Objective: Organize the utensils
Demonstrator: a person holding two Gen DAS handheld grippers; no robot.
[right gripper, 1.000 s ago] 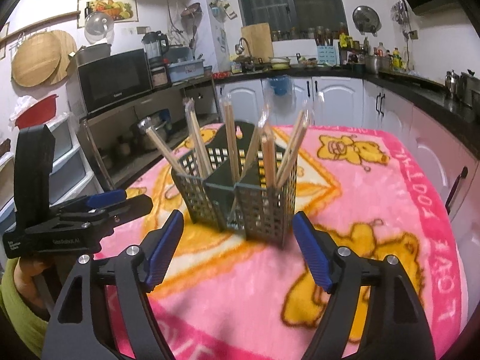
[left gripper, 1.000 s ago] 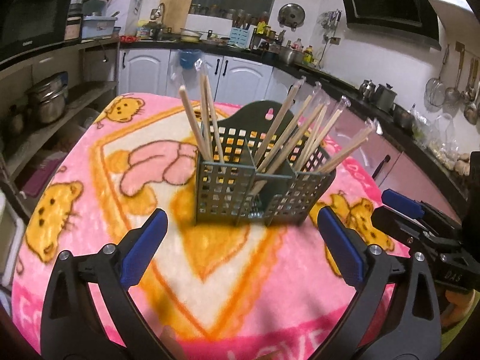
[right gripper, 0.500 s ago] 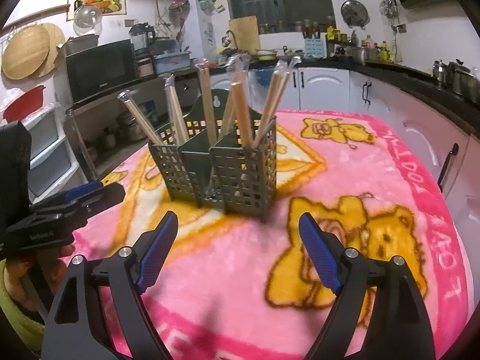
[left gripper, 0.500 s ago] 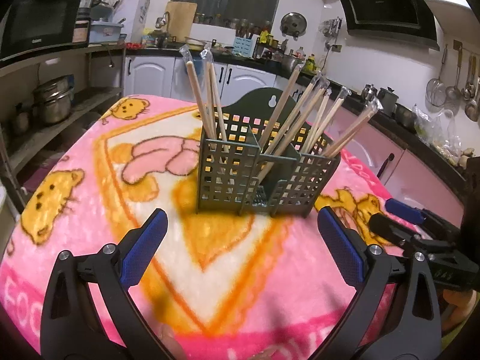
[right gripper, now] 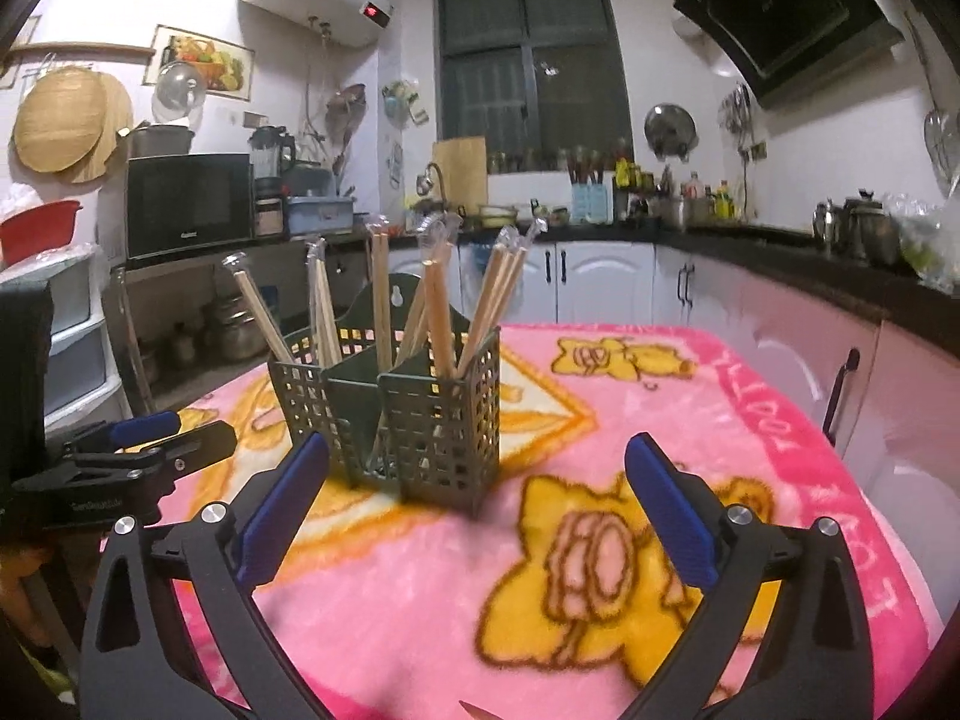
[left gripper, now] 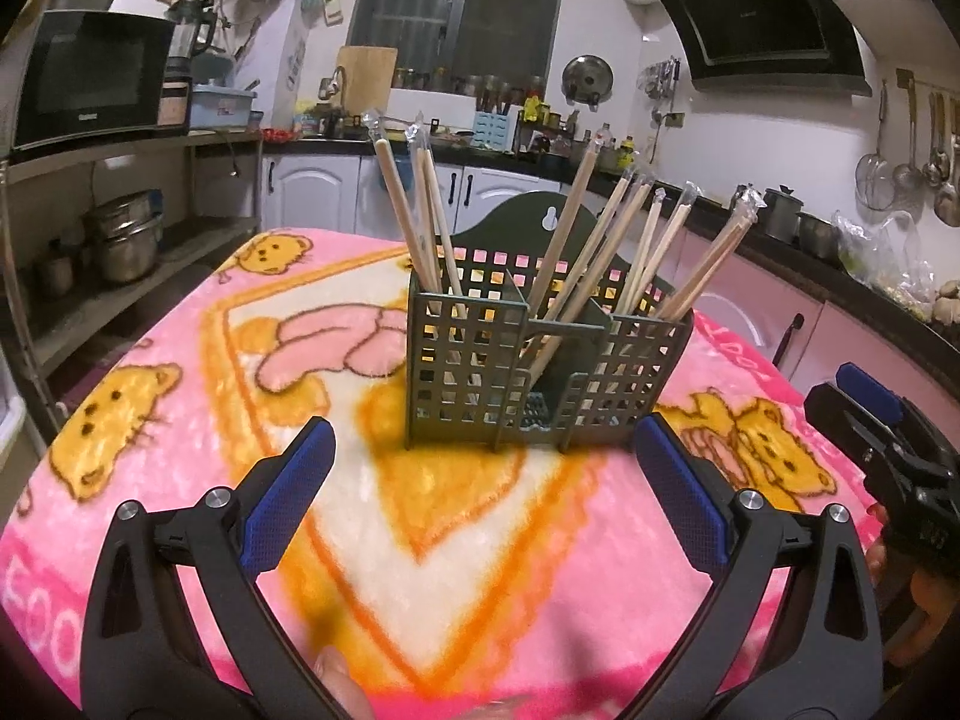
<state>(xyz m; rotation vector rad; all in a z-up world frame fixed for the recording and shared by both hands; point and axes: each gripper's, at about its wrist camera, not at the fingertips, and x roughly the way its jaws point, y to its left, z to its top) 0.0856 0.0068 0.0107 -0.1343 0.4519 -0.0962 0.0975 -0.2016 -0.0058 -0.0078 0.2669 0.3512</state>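
A dark green perforated utensil holder (left gripper: 540, 372) stands upright on the pink blanket-covered table (left gripper: 180, 420). Several wrapped wooden chopsticks (left gripper: 606, 246) stand in its compartments, leaning outward. The holder also shows in the right wrist view (right gripper: 414, 414) with the chopsticks (right gripper: 438, 312). My left gripper (left gripper: 480, 516) is open and empty, in front of the holder. My right gripper (right gripper: 474, 516) is open and empty, in front of the holder's right corner. The right gripper also shows at the right edge of the left wrist view (left gripper: 882, 438). The left gripper shows at the left of the right wrist view (right gripper: 138, 450).
Kitchen cabinets and a dark counter (right gripper: 780, 240) run behind and to the right of the table. Open shelves with metal pots (left gripper: 120, 240) and a microwave (left gripper: 90, 84) stand at the left. The table edge is near on the right (right gripper: 888, 516).
Both grippers have dropped lower and tilted up, so the holder sits lower in view and more of the kitchen wall shows. The holder and chopsticks have not moved.
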